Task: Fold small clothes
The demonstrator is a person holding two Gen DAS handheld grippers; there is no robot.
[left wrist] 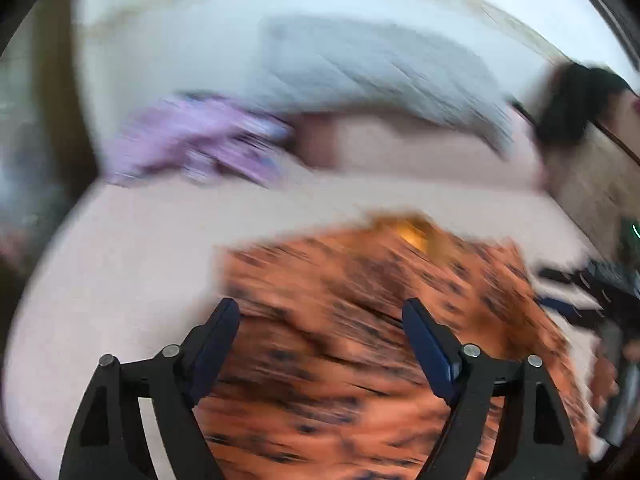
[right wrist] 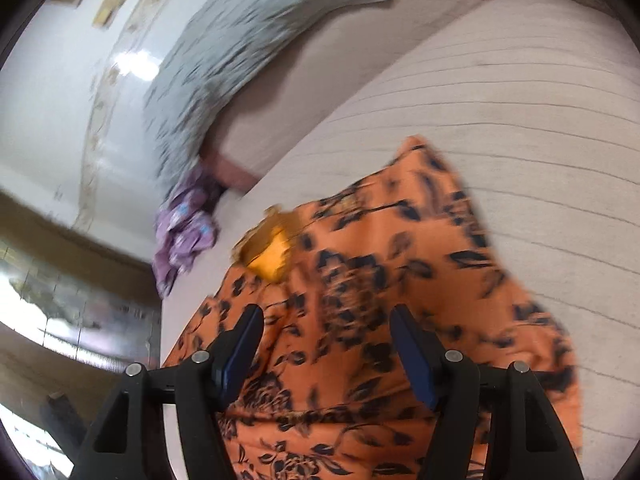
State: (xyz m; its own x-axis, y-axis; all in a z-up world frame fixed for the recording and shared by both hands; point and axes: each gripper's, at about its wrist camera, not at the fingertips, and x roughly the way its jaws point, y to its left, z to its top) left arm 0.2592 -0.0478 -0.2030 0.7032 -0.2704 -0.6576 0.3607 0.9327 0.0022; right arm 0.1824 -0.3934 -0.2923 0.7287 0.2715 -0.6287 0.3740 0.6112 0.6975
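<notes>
Here the left gripper (left wrist: 320, 312) has its fingers (left wrist: 222, 336) spread wide with nothing between them; below and beyond them lies the orange garment (left wrist: 360, 320), printed with dark leaves, though this view is badly smeared by motion. The right gripper (right wrist: 324, 320) also stands released, its fingers (right wrist: 412, 348) apart and clear of the cloth, which lies spread under and ahead of them on a pale ribbed mattress (right wrist: 520, 100). A yellow patch at the garment's neck (right wrist: 272, 256) shows just ahead of the right gripper's left finger. Further ahead and to the left of those fingers a crumpled purple cloth (right wrist: 184, 228) sits at the mattress edge, well apart from the orange garment. Beyond it a grey blanket (right wrist: 240, 48) lies over the far side of the bed. In the left wrist view the purple cloth (left wrist: 192, 140) lies far ahead and left of the fingers, under the blanket (left wrist: 380, 68).
</notes>
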